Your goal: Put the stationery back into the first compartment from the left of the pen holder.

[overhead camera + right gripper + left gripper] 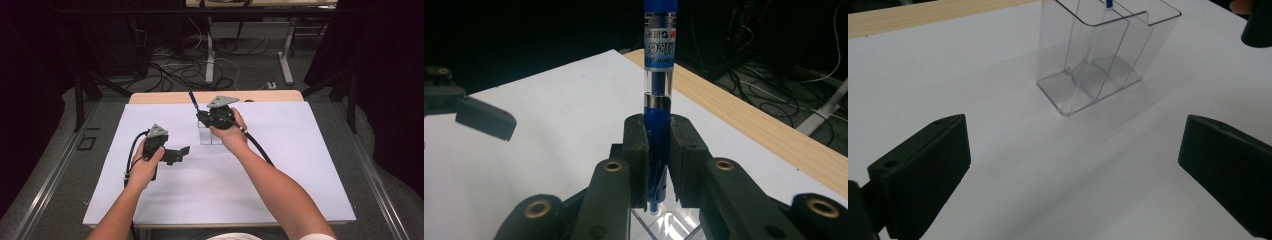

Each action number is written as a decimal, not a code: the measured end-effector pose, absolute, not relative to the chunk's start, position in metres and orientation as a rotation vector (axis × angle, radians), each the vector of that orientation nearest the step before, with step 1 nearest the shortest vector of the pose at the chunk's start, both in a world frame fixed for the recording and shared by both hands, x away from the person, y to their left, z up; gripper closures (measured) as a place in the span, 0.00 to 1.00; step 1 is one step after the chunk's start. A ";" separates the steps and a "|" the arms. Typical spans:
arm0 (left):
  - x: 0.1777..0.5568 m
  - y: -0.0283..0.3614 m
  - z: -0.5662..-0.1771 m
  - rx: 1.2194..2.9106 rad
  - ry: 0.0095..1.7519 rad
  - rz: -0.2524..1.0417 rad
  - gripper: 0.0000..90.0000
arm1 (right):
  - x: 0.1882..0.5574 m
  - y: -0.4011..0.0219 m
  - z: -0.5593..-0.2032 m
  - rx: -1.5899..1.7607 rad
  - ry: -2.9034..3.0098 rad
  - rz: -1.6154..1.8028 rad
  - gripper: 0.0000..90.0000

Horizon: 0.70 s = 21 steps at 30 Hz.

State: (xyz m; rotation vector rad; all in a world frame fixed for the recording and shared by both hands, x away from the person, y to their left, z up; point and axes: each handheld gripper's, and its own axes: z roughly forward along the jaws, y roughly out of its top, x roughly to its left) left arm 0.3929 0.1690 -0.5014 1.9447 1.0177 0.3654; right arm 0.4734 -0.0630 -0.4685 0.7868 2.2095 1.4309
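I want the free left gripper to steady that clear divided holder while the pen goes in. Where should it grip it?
Grip the clear holder by its two long outer walls near the base, coming level from the left gripper's side. Those walls are flat and parallel, and its open jaws already face it. Staying low probably keeps clear of the pen.

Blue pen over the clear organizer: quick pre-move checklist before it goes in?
1. Grip: right gripper shut on the blue pen, ok.
2. Pen upright in the jaws: ok.
3. Pen tip above the clear organizer: ok, clear plastic shows right below the tip.
4. Which compartment the tip is over: cannot tell.
5. Organizer standing upright on the white table, compartments free: ok.
6. Left gripper open, holding nothing, apart from the organizer: ok.
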 end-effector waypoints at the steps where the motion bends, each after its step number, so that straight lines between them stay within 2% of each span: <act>1: 0.393 0.169 -0.502 1.950 1.017 0.363 0.00 | 0.474 -0.062 -0.468 0.807 2.220 1.417 0.89; 21: 0.393 0.166 -0.503 1.974 1.004 0.360 0.00 | 0.479 -0.059 -0.480 1.012 2.240 1.322 0.88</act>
